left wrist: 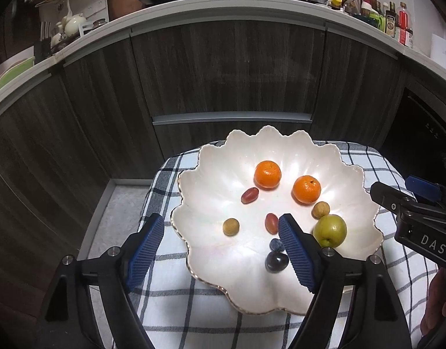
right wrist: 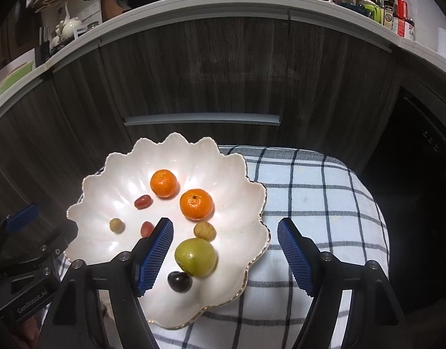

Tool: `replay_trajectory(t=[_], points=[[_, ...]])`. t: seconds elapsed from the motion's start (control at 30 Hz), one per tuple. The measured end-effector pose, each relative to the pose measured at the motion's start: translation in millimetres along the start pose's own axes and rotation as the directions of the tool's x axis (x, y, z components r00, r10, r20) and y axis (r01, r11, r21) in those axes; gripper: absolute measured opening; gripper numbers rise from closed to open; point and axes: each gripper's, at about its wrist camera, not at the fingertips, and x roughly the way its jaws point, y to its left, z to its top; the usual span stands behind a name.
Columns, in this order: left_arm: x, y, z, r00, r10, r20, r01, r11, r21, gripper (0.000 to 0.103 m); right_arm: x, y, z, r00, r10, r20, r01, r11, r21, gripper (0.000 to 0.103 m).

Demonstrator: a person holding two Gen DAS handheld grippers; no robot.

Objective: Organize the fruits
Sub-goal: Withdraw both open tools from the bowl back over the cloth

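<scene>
A white scalloped plate (left wrist: 211, 261) (right wrist: 112, 180) holds several fruits. Among them are two oranges (left wrist: 267, 174) (left wrist: 306, 189), two red grape tomatoes (left wrist: 249, 195) (left wrist: 271, 223) and a tan longan (left wrist: 231, 226). There are also a walnut (left wrist: 320, 209), a green fruit (left wrist: 330, 230) (right wrist: 195, 257), a blueberry (left wrist: 276, 244) and a dark cherry (left wrist: 277, 261) (right wrist: 180, 281). My left gripper (left wrist: 220, 219) hangs open over the plate's left rim. My right gripper (right wrist: 225, 222) hangs open over the plate's right rim, above the green fruit and walnut. Neither grips anything.
The plate rests on a blue-and-white checked cloth (left wrist: 170, 305) (right wrist: 325, 203) over a small raised surface. Dark wood cabinets (left wrist: 223, 72) stand close behind, under a white counter (left wrist: 252, 3) with a pan and bottles. Grey floor (left wrist: 118, 221) lies to the left. A hand (left wrist: 438, 305) shows at lower right.
</scene>
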Motion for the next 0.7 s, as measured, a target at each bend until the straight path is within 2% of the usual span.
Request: replay_trajectory(t=[0.7], points=[[-65, 1, -20, 1.0, -0.013, 0.027, 0.014, 1.0, -0.025, 0.081, -67, -3, -23, 0.998, -0.013, 0.064, 0.013, 1.0, 0.012, 0.075]])
